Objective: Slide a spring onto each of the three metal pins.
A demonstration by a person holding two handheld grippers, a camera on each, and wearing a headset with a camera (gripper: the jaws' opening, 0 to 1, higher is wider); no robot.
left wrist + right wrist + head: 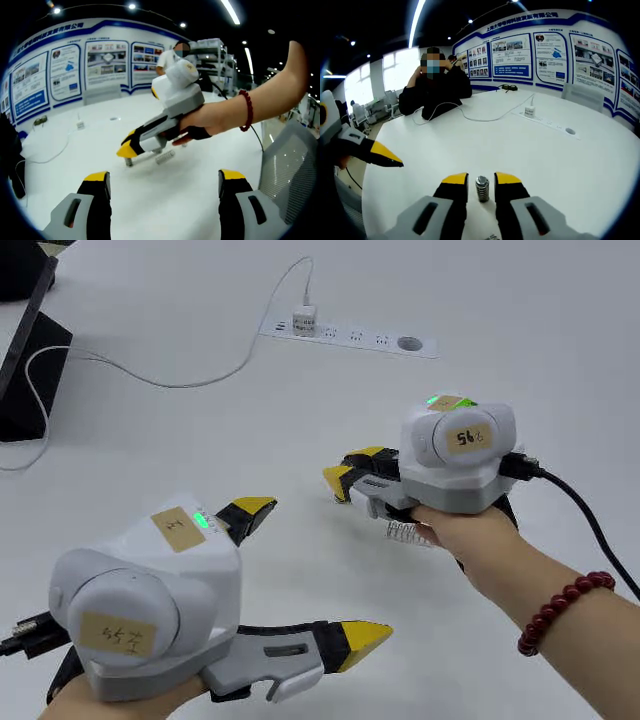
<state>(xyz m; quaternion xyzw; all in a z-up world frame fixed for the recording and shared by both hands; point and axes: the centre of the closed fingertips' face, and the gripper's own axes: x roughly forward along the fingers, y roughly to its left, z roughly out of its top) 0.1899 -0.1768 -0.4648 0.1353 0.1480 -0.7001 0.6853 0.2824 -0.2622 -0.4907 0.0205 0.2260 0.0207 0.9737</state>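
My right gripper has its jaws drawn close on either side of a small upright metal pin with spring coils around it, standing on the white table. The left gripper view has that pin under the right gripper's yellow tip. A loose spring lies on the table under my right hand, seen again as the spring. My right gripper points left. My left gripper hovers at the near left, jaws wide open and empty, also seen as the left gripper.
A white power strip with a plugged charger and trailing cable lies at the back of the table. A black box sits far left. A person sits across the table. A grey chair stands beside it.
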